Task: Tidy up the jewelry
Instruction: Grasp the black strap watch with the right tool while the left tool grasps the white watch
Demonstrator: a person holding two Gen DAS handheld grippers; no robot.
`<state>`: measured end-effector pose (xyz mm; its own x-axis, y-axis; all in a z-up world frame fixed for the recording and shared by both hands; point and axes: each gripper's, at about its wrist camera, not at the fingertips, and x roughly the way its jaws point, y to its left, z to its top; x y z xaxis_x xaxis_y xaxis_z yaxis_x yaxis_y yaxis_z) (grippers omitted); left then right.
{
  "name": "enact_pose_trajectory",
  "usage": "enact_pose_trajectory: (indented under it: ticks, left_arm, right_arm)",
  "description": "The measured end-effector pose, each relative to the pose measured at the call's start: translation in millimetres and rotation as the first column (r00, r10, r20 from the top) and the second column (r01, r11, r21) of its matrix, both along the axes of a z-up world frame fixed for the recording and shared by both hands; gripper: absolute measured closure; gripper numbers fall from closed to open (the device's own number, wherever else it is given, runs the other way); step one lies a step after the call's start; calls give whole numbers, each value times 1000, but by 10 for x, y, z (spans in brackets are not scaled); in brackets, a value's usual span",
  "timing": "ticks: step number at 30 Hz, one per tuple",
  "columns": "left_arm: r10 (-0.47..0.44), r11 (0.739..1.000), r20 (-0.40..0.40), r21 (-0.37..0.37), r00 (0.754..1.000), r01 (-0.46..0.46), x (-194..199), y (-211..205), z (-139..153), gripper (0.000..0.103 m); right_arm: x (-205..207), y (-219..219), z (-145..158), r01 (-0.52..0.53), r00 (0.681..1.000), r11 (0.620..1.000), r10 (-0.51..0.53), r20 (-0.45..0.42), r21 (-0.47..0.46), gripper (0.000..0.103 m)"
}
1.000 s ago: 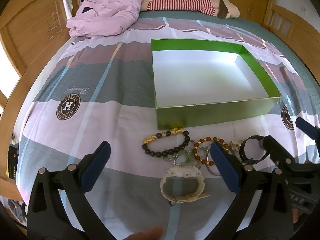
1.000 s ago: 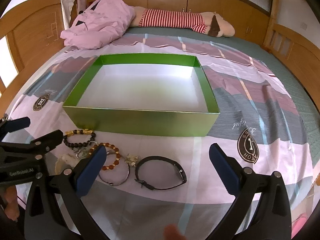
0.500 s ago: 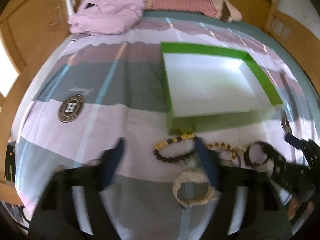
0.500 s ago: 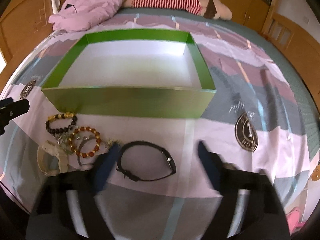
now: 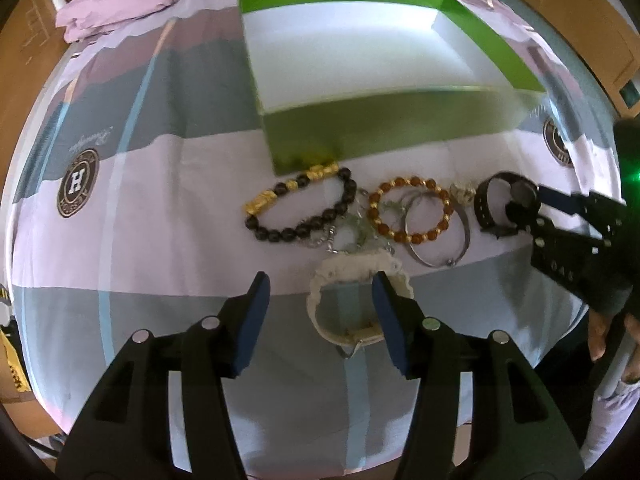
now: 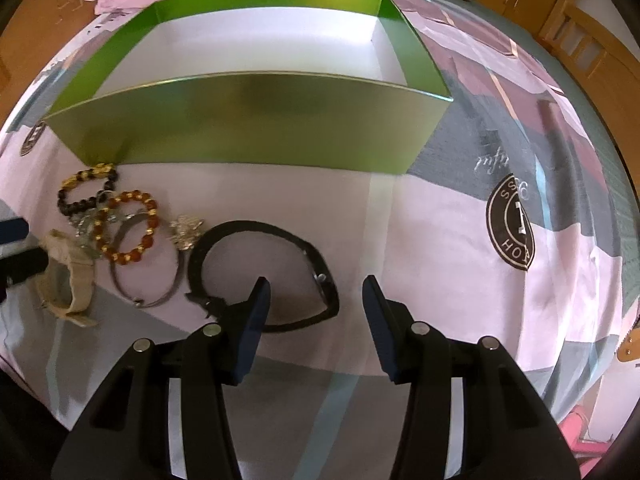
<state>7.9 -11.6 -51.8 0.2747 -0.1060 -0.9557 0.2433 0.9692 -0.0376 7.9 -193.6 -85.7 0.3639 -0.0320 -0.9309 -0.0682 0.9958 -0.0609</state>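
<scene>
Jewelry point(image 5: 360, 216) centre frame below green box point(image 5: 384, 128) | left gripper point(image 5: 320, 304) apart over cream watch point(image 5: 356, 304) | right gripper point(image 6: 316, 308) apart, seemingly straddling black band point(image 6: 264, 272)

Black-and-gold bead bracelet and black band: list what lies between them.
In the left wrist view, between the black-and-gold bead bracelet and the black band lie the amber bead bracelet, a silver bangle and a small metallic charm.

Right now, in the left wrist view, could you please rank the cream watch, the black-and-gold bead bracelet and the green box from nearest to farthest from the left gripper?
1. Cream watch, at the left gripper's right fingertip.
2. Black-and-gold bead bracelet, ahead, slightly left.
3. Green box, beyond the jewelry.
</scene>
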Motion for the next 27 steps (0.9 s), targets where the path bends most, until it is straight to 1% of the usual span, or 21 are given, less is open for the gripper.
enact_pose_trajectory:
  ticks: [2, 4, 5, 7, 9, 11, 13, 15, 16, 18, 21, 23, 27]
  left_arm:
    - [-11, 1000, 4, 15, 1000, 11, -5, -32, -18, 49]
    - [-20, 1000, 5, 16, 1000, 20, -20, -49, -23, 55]
    - [-23, 1000, 6, 16, 1000, 23, -25, -50, -30, 58]
    - [-30, 999, 8, 17, 1000, 30, -30, -70, -39, 63]
    - [-36, 999, 3, 19, 999, 36, -39, -79, -54, 71]
    - [-40, 999, 2, 31, 999, 40, -51, -86, -63, 77]
    - [-38, 998, 6, 44, 999, 38, -46, -92, -65, 80]
    - [-34, 998, 10, 46, 999, 34, -53, -93, -69, 89]
    - [-28, 999, 14, 47, 1000, 27, -49, -83, -62, 92]
    - [-15, 1000, 23, 24, 1000, 15, -40, -36, -20, 98]
    - [3, 999, 43, -41, 999, -1, -32, 67, 79, 99]
    - [23, 998, 67, -59, 997, -19, -21, 122, 158, 99]
    - [63, 991, 95, -124, 993, -51, 26, 247, 280, 99]
  right_arm:
    - [3, 3, -25, 5, 1000, 1000, -5, -3, 1, 53]
    - [-11, 20, -21, -2, 1000, 1000, 2, 3, 5, 61]
    - [-4, 25, -22, -6, 1000, 1000, 6, 0, 10, 70]
    - [-1, 40, -21, -12, 1000, 1000, 12, 3, 5, 75]
    - [-11, 68, -15, -20, 1000, 1000, 20, 13, -5, 83]
    - [-11, 78, -11, -22, 1000, 1000, 22, 16, -7, 85]
    - [-6, 74, -6, -21, 1000, 1000, 21, 18, -6, 86]
    - [6, 63, -7, -20, 1000, 1000, 20, 18, -2, 86]
    - [2, 63, -5, -18, 1000, 1000, 18, 18, -1, 86]
    - [18, 59, 1, -15, 1000, 1000, 15, 18, 3, 86]
    - [23, 51, 29, -11, 1000, 1000, 11, 25, 12, 88]
    - [21, 30, 67, -5, 999, 1000, 4, 41, 20, 89]
    - [5, -24, 174, 10, 997, 999, -13, 82, 36, 91]
